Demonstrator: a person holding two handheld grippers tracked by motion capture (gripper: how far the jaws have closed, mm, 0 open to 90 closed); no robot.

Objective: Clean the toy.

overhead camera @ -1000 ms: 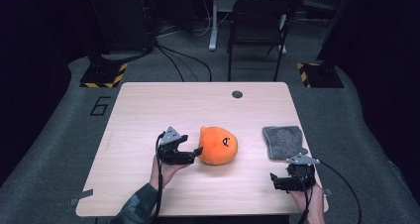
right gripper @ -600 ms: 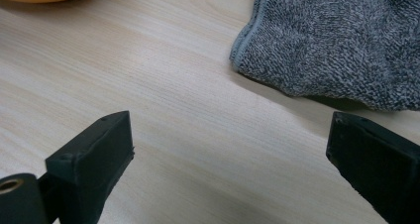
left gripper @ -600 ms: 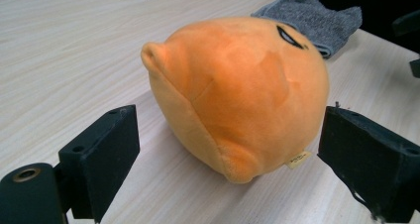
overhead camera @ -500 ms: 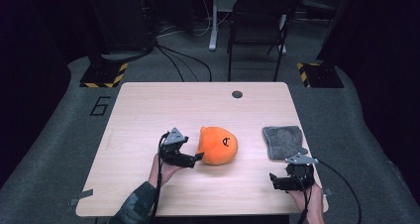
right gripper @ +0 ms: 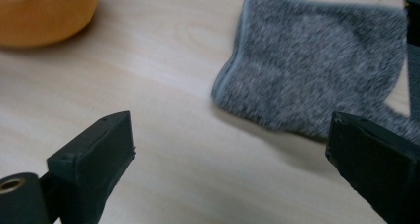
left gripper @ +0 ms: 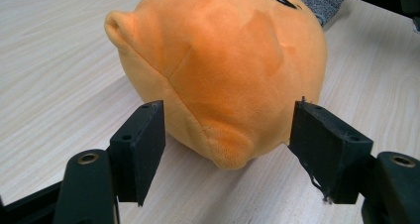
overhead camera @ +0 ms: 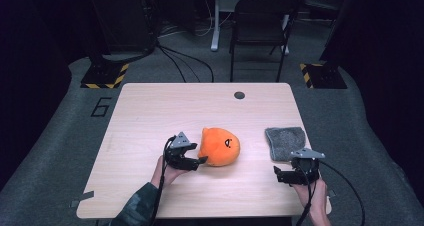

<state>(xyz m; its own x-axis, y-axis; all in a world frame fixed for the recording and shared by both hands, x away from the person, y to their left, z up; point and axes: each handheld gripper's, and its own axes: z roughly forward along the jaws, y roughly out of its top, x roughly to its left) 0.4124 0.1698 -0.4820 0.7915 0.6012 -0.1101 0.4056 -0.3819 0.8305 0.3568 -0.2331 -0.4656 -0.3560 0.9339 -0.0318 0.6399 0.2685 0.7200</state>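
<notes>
1. Step in hand: grasp of the orange plush toy (overhead camera: pixel 220 146) by the left tongs (overhead camera: pixel 196 160). The toy lies on the worktop (overhead camera: pixel 150 111), near the middle, slightly toward the near edge.
2. Left tongs: brought in from the toy's left side, jaws set to either side of its lower bulge. The jaws have just been closing. In the left gripper view a gap is seen between each pad and the plush toy (left gripper: pixel 223 75), so no squeeze is made yet; the toy is between the jaws, not held.
3. Right tongs (overhead camera: pixel 285 174): jaws spread wide, nothing between them. They are parked at the near right of the worktop, just near of the grey cloth (overhead camera: pixel 286 142).
4. Next move, as judged: the left jaws are to be closed further until the plush is compressed, then a lift. The body is soft and rounded, so a deep bite on the bulge is called for; a shallow pinch is likely to slip off.
5. Surroundings: grey cloth (right gripper: pixel 317 70) to the right of the toy, apart from it. A dark round grommet (overhead camera: pixel 239 95) is set at the far edge of the worktop. A chair (overhead camera: pixel 260 31) stands beyond the far edge.
6. Obstructions: none seen between the left tongs and the toy. The cloth is kept clear of a straight lift.
</notes>
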